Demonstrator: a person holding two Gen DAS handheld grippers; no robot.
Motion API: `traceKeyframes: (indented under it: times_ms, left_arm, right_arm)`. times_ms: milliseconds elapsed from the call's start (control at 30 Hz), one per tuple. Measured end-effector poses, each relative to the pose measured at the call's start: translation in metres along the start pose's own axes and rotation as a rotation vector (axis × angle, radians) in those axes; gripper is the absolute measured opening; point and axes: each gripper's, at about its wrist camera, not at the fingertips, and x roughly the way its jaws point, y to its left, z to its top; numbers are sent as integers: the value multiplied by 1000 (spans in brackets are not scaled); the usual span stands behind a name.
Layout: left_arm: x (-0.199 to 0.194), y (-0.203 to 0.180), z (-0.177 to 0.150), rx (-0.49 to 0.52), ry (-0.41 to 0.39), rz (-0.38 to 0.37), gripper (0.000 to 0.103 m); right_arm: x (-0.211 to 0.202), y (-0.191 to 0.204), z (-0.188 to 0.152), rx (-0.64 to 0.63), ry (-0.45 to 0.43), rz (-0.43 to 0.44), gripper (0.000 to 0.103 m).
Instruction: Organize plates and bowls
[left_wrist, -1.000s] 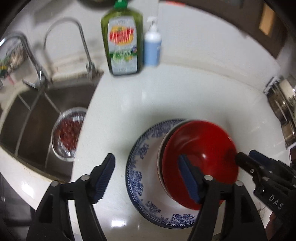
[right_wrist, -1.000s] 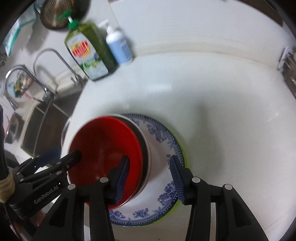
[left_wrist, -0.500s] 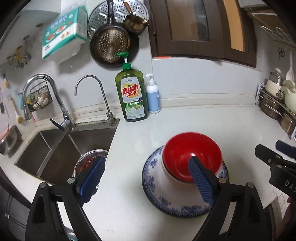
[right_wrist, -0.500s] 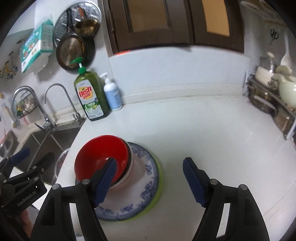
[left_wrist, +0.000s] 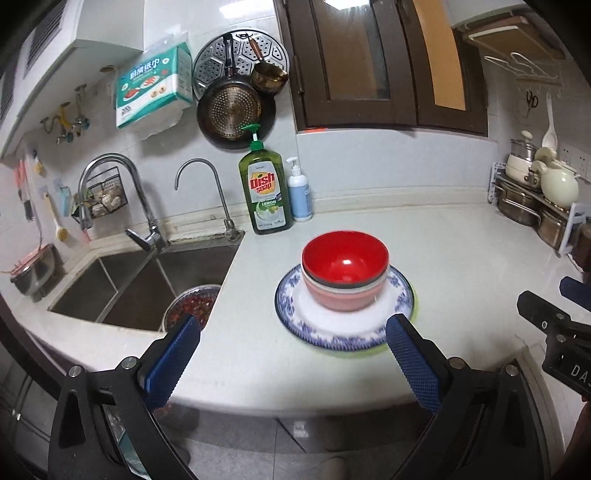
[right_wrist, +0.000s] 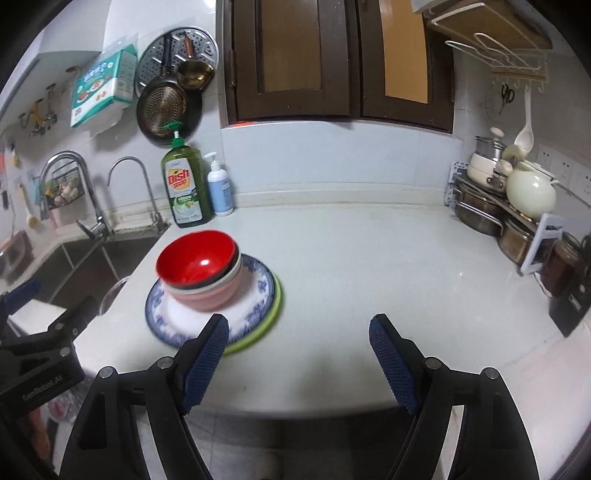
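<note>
A: What has changed?
B: The left gripper (left_wrist: 291, 354) and right gripper (right_wrist: 297, 349) have pulled back off the stack, jaws just opening, nothing between them. Stacking looks finished.
A: And the dishes?
B: Red bowl (left_wrist: 345, 258) nests in a pink bowl (left_wrist: 343, 299) on the blue-patterned plate (left_wrist: 295, 314), mid-counter (right_wrist: 369, 258), right of the sink (left_wrist: 129, 280).

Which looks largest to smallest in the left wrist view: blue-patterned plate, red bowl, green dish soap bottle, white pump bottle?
1. Blue-patterned plate
2. Red bowl
3. Green dish soap bottle
4. White pump bottle

The bottles stand farther back, so they look smaller than they are.
</note>
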Motion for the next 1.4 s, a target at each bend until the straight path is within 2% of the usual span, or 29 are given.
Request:
traceKeyframes:
  times_ms: [433,767,1400]
  left_arm:
    - [-65,-2,-28,-13,-22,-2,103]
    - [-89,7,-40,-13,-24,-50,103]
    - [-123,22,-48,1,-71,-64,103]
  right_arm:
    - [-69,-14,-36,11,-29,-7,79]
    - [-110,-11,-51,15,-81,-52,79]
    - [-154,2,-65,16,-126,-68,79]
